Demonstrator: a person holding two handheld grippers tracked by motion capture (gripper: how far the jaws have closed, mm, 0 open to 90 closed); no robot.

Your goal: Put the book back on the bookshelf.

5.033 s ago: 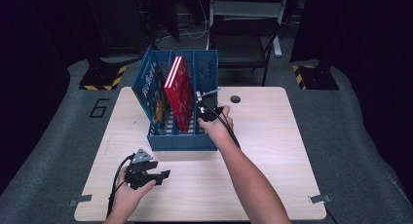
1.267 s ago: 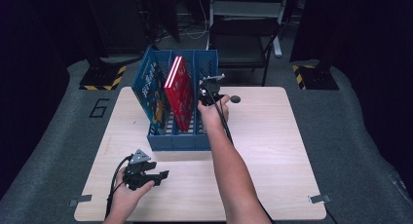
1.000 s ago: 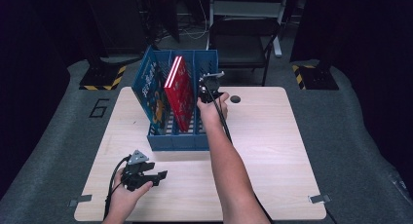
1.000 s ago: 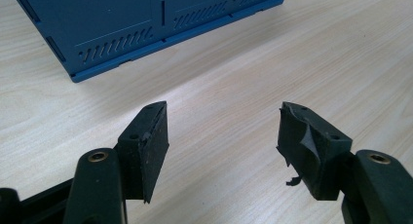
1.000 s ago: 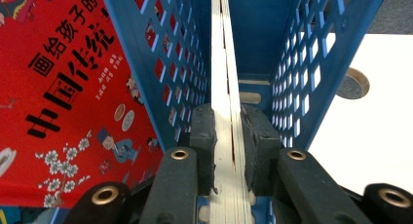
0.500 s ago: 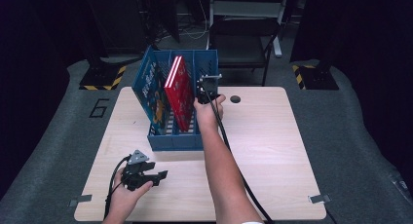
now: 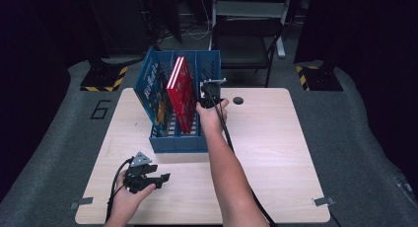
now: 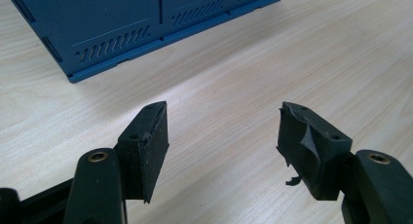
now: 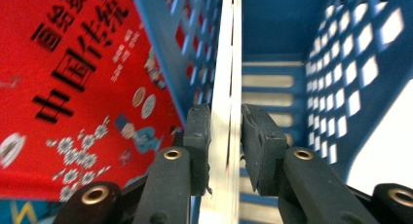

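Near the table's (image 7: 276, 153) front-left corner, left gripper (image 7: 148, 176) rests in hand, jaws apart, nothing between. Toward the back edge, blue file rack (image 7: 180, 143): left slot has a blue book (image 7: 154, 91), middle slot a red book (image 7: 181, 94), both leaning. Right slot: thin white book (image 9: 225, 112) stands upright between the right gripper's (image 9: 226, 151) jaws, which have just been loosening; a slight gap shows on its right.

Bare forearms, no sleeves; black left gripper (image 7: 160, 178) with grey three-cornered plate; black fingers (image 9: 260, 146), brass screws; black cables.
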